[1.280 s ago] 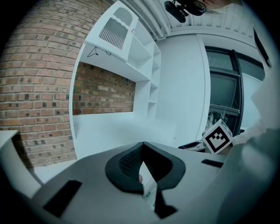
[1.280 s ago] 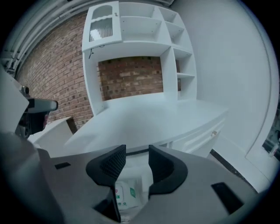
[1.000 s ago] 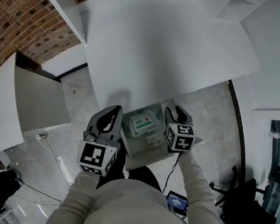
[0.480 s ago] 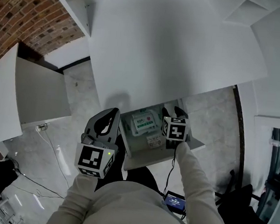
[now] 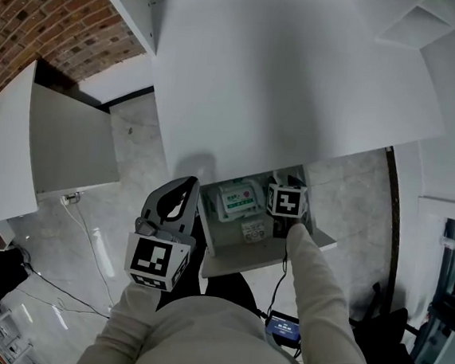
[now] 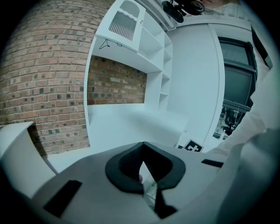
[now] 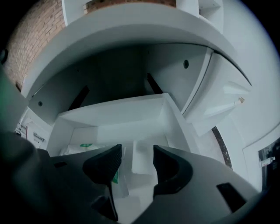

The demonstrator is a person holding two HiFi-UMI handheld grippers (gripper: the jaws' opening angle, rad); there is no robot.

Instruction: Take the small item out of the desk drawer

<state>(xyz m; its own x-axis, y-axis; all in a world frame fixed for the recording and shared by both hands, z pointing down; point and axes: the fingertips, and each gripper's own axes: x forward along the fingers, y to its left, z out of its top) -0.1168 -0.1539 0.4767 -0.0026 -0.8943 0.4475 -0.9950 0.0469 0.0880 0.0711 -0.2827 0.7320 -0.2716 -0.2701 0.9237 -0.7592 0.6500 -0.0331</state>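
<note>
A: Where's the right gripper (image 7: pixel 136 152)?
B: Down inside the open drawer (image 5: pixel 240 260), pointing steeply down. Its jaws are wide apart and have just been opening. Nothing is clamped.

A: And the item?
B: The small white block (image 7: pixel 142 158) sits in the drawer and shows in the gap between those jaws. The pads aren't on it. Can't tell how near they are.

A: Anything else in there?
B: A green-and-white pack (image 5: pixel 238 200), lying flat, left of the block.

A: What about the left gripper (image 6: pixel 142 146)?
B: It's outside the drawer, just beside its left edge. Jaws together, tips touching, nothing held.

A: And the drawer itself?
B: Pulled out from under the white counter (image 5: pixel 285 79). The person's sleeve (image 5: pixel 313 289) crosses its front right corner.
</note>
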